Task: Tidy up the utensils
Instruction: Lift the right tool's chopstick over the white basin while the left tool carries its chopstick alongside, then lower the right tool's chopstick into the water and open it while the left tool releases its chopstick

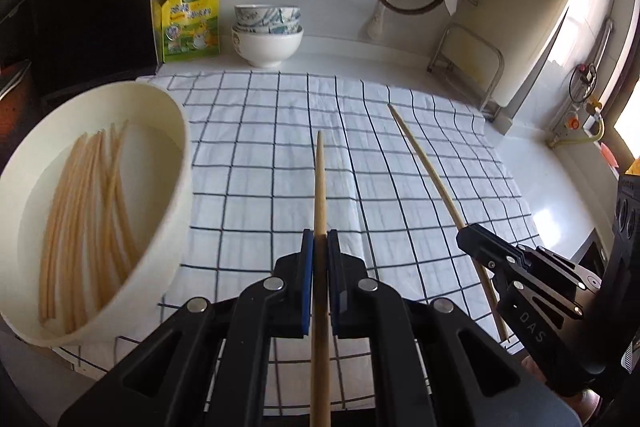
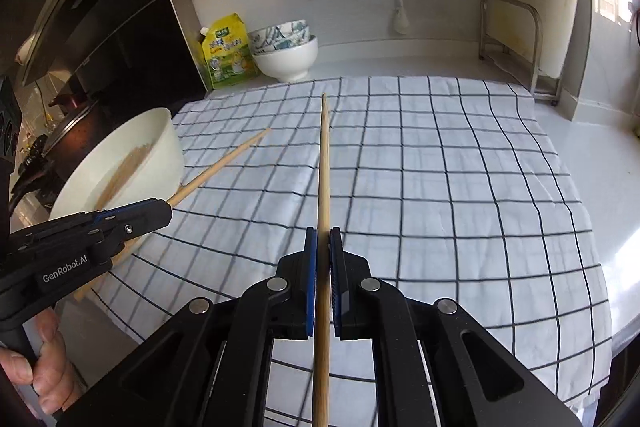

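Note:
My left gripper (image 1: 320, 239) is shut on a wooden chopstick (image 1: 320, 179) that points forward above the checked cloth (image 1: 260, 155). My right gripper (image 2: 323, 237) is shut on a second wooden chopstick (image 2: 325, 155), also pointing forward above the cloth. In the left wrist view the right gripper (image 1: 466, 233) shows at the right with its chopstick (image 1: 424, 155). In the right wrist view the left gripper (image 2: 160, 211) shows at the left with its chopstick (image 2: 224, 161). A cream bowl (image 1: 176, 131) at the left holds several more chopsticks (image 1: 80, 219).
A yellow-green pouch (image 1: 192, 21) and stacked bowls (image 1: 268, 35) stand at the back of the counter. A metal rack (image 2: 516, 43) stands at the back right. A black range hood (image 2: 104, 19) and stove are at the left. Utensils hang on the wall.

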`<state>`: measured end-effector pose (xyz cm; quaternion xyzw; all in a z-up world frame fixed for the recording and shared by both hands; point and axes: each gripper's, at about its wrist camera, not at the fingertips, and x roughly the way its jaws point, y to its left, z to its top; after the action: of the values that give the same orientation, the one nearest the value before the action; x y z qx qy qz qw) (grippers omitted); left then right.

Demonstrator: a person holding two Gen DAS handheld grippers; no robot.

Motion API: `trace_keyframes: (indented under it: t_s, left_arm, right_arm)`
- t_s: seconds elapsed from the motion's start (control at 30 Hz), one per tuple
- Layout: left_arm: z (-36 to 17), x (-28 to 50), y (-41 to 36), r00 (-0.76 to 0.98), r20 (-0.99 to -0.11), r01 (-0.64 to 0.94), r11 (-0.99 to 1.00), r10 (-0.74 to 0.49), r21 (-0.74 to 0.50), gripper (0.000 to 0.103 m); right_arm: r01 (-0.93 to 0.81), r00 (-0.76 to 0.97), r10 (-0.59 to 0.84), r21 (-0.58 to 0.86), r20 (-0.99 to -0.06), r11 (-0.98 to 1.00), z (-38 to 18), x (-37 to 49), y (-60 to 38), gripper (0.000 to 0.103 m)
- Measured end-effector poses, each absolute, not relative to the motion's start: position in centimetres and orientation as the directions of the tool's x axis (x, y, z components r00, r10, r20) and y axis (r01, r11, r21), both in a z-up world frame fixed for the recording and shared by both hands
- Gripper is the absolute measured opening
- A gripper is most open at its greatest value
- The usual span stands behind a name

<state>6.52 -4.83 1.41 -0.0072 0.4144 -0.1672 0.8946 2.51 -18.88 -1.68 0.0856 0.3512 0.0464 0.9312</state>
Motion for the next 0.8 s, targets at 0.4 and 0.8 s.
trace_keyframes:
  t_s: [0.4,0.8]
  left_arm:
    - [5.7,8.8,8.1,0.720,-0.667,0.125,0.981,-0.193,-0.149,0.019]
    - [3.8,11.5,15.8,0.725,-0.682,-0.013,0.988,-0.096,-0.153,0.012]
  right_arm:
    - [-0.262,0.717,0.335,0.209,-0.611,0.942,1.7,9.5,-6.0,0.006]
    - [-0.342,0.643,0.363,0.171,-0.675,0.924,0.2,12.9,1.9,0.006]
